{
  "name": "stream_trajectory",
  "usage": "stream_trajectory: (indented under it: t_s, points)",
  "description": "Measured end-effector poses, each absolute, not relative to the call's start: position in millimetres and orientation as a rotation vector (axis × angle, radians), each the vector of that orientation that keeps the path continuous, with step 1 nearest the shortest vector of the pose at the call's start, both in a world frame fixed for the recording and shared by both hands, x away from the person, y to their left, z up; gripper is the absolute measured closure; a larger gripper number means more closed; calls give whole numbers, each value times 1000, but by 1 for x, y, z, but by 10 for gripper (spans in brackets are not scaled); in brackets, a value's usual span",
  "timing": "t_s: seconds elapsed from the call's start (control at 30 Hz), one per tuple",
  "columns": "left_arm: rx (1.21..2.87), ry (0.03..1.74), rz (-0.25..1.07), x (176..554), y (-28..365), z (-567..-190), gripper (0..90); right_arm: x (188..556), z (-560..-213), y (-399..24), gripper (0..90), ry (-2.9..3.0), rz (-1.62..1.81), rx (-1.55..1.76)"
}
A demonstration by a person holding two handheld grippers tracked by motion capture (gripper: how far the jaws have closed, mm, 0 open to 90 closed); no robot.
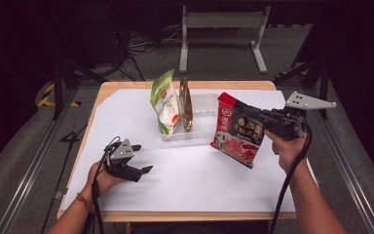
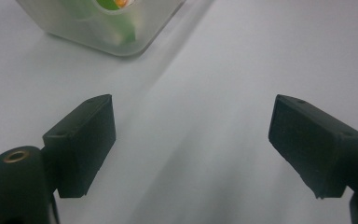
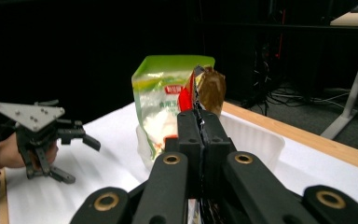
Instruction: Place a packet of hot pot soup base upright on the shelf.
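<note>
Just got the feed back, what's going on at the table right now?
A person's right gripper is shut on the top edge of a red pouch, holding it just right of the clear tray. A green-and-white pouch and a brown pouch stand upright in that tray. The left gripper rests open on the white table, holding nothing.

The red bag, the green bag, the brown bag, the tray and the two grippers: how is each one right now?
red bag: pinched at its top edge, held off the table.
right gripper: shut on the red bag.
left gripper: open, holding nothing.
green bag: upright in the tray.
brown bag: upright beside the green bag.
tray: on the table, right half free.
</note>
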State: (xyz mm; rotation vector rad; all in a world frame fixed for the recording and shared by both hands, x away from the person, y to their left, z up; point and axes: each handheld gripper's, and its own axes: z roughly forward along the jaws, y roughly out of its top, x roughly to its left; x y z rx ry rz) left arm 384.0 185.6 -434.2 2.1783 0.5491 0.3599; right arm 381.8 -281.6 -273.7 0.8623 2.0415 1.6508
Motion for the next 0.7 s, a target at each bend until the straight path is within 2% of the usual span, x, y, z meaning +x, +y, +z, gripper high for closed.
stream_trajectory:
  t_s: [0.7]
  points:
    - [2173, 520, 358, 380, 183, -432, 157, 431, -234, -235, 894, 1967, 1563, 914]
